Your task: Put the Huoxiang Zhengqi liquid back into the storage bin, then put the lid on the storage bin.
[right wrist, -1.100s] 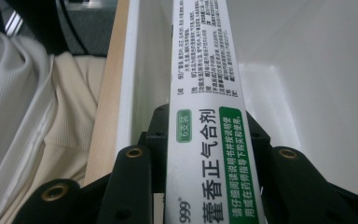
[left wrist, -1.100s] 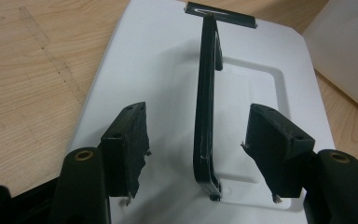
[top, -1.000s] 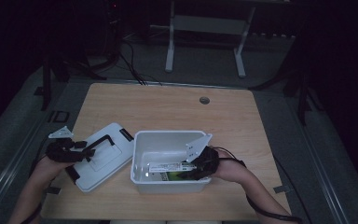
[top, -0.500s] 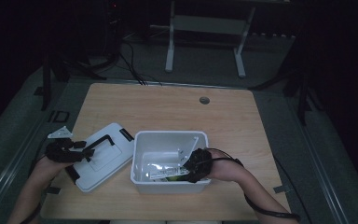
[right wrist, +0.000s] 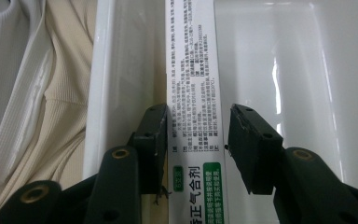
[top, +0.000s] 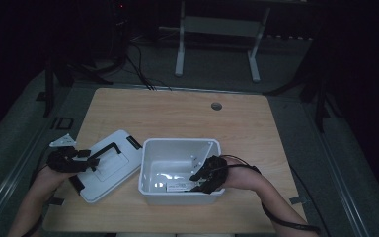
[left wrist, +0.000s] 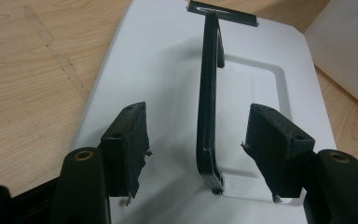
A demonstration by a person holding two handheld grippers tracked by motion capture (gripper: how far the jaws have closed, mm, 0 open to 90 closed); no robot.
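Right tongs (right wrist: pixel 193 149) just opened around the white box (right wrist: pixel 193 70), now lying loose between them in the bin (top: pixel 177 148); left tongs (left wrist: pixel 200 149) open astride the lid handle (left wrist: pixel 209 93); placing looks done, lidding left.

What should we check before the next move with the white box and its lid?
1. Right hand-held gripper let go of the printed carton: ok, jaws have just been opening, and a gap shows at the right pad.
2. Carton lying inside the white box: ok, along its near wall.
3. Left hand-held gripper around the lid's black handle: ok, but pads stand clear of it, not gripping.
4. Lid flat on the table beside the box: ok.
5. Other things in the box: cannot tell.
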